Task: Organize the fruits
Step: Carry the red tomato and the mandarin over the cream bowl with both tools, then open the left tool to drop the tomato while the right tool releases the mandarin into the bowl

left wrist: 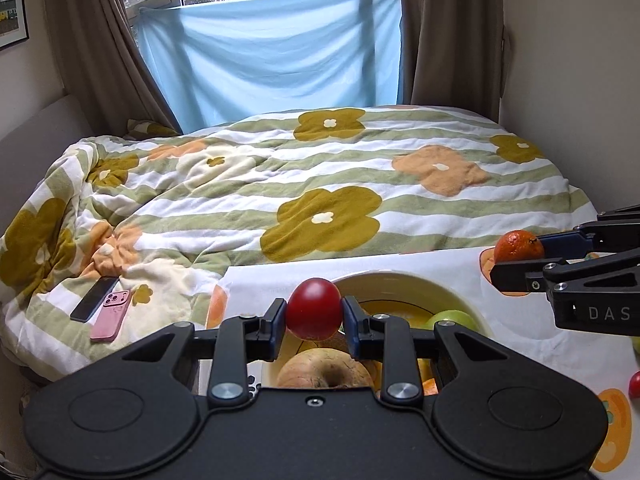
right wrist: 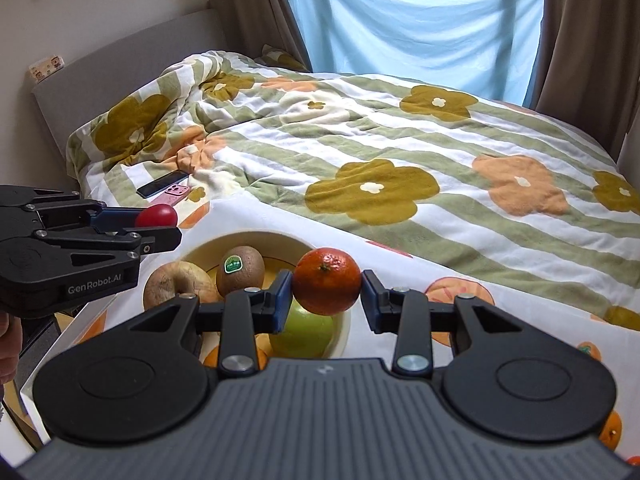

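While both fruits hang over the bowl [right wrist: 200, 254], each sits directly above its drop.
Left gripper [left wrist: 314, 314] clamps the red fruit [left wrist: 314, 309]; right gripper [right wrist: 326, 284] clamps the orange [right wrist: 327, 280], near the bowl's right side, over the green apple [right wrist: 302, 332].

left gripper [left wrist: 314, 330]: black plastic, blue pads, silver screws, "GenRobot.AI" in white | right gripper [right wrist: 326, 295]: black, blue pads, ribbed grey top plate, "DAS" lettering, round side discs

Left gripper [left wrist: 314, 320] and right gripper [right wrist: 326, 285] pointed downward side by side, each clamped on a small round fruit.
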Available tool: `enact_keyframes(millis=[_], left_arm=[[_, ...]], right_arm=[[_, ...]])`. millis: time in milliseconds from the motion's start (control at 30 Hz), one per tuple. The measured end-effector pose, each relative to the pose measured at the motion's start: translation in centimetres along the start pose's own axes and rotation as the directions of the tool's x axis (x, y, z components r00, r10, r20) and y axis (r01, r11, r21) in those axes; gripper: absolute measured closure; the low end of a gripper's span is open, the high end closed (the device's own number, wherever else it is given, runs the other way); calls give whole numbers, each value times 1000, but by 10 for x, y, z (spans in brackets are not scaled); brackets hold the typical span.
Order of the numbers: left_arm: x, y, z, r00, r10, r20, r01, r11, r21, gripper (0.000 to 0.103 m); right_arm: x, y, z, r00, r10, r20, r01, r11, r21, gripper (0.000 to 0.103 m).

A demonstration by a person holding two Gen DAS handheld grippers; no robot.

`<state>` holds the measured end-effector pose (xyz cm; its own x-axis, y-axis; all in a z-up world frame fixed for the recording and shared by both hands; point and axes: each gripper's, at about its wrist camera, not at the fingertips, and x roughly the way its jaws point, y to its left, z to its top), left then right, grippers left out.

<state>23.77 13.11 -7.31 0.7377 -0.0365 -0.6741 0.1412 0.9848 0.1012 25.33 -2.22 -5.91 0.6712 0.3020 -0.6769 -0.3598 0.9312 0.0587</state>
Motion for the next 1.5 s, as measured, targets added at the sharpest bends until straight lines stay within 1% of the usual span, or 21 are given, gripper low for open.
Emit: enact_keyframes(millis=[200, 300, 467, 533, 600, 633, 667, 733, 867, 1033, 1400, 1467, 1500], left_arm=[[34, 11, 2, 998, -27, -57, 29, 999, 21, 70], [48, 14, 2, 995, -44, -94, 47, 998, 30, 70], [55, 16, -3, 989, -64, -130, 72, 996, 54, 69], [56, 19, -3, 987, -79, -139, 86, 995, 47, 69], [57, 22, -3, 984, -105, -142, 110, 993, 33, 60], [56, 24, -3, 985, -109, -136, 114, 993, 29, 48], [54, 24, -3, 985, -111, -129, 115, 993, 30, 32], [49, 25, -3, 988, -112, -106, 117, 993, 34, 16], [40, 25, -3, 988, -126, -94, 131, 990, 52, 15], [30, 22, -8, 991, -110, -81, 118, 988, 101, 15], [28, 26, -19, 988, -119, -95, 128, 987, 99, 15], [27, 27, -20, 989, -116, -96, 125, 987, 100, 15], [27, 27, -20, 989, -115, -97, 124, 987, 100, 15]], right_arm=[[38, 13, 13, 999, -6, -32, 6, 1000, -7, 51], [51, 17, 17, 999, -10, -46, 10, 1000, -2, 51], [66, 20, 21, 998, -12, -65, 13, 1000, 9, 51], [70, 22, 21, 997, -15, -70, 16, 1000, 8, 51], [72, 24, 22, 997, -18, -74, 18, 1000, 8, 51], [73, 24, 23, 997, -20, -74, 21, 1000, 6, 51], [73, 24, 23, 997, -24, -74, 24, 1000, 5, 51], [73, 24, 24, 997, -28, -77, 28, 1000, 6, 51], [75, 25, 25, 996, -27, -86, 27, 1000, -1, 51], [84, 29, 25, 994, -12, -107, 12, 1000, 1, 51], [106, 38, 23, 988, -3, -154, 6, 1000, 22, 51], [107, 38, 22, 987, -4, -161, 9, 1000, 30, 49], [107, 38, 22, 987, 2, -159, 3, 1000, 31, 45]])
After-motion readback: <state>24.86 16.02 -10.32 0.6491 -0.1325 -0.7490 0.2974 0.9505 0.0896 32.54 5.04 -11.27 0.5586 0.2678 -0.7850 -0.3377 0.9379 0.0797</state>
